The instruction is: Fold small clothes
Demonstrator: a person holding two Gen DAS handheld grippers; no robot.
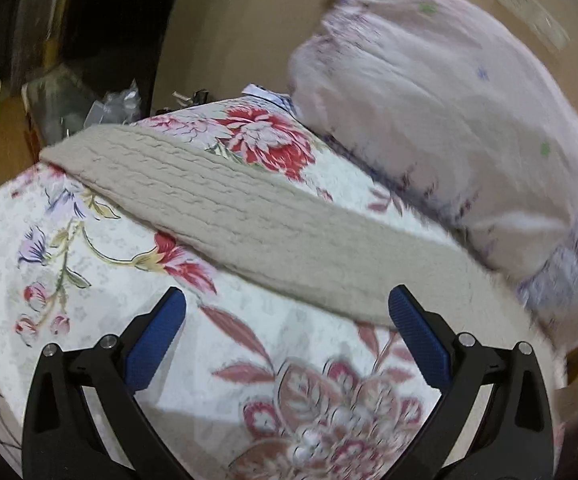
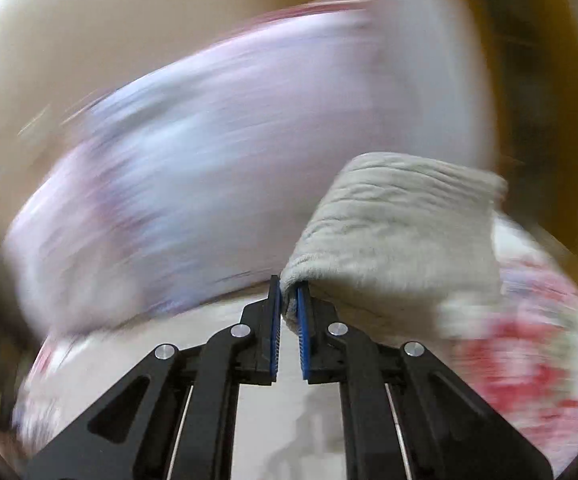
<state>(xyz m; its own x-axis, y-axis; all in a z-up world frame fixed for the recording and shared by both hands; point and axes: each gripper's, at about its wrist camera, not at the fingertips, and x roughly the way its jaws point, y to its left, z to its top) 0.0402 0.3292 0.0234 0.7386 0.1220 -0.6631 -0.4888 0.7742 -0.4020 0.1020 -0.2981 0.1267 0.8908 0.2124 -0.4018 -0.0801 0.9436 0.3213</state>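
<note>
A beige ribbed knit cloth lies stretched diagonally across a floral bedspread. My left gripper is open and empty, hovering just above the bedspread near the cloth's near edge. My right gripper is shut on one end of the beige cloth and holds it lifted, the cloth draping to the right. The right wrist view is heavily motion-blurred.
A pale lilac pillow lies at the back right on the bed, and it also shows blurred in the right wrist view. A beige wall stands behind. Dark clutter sits past the bed's far left edge.
</note>
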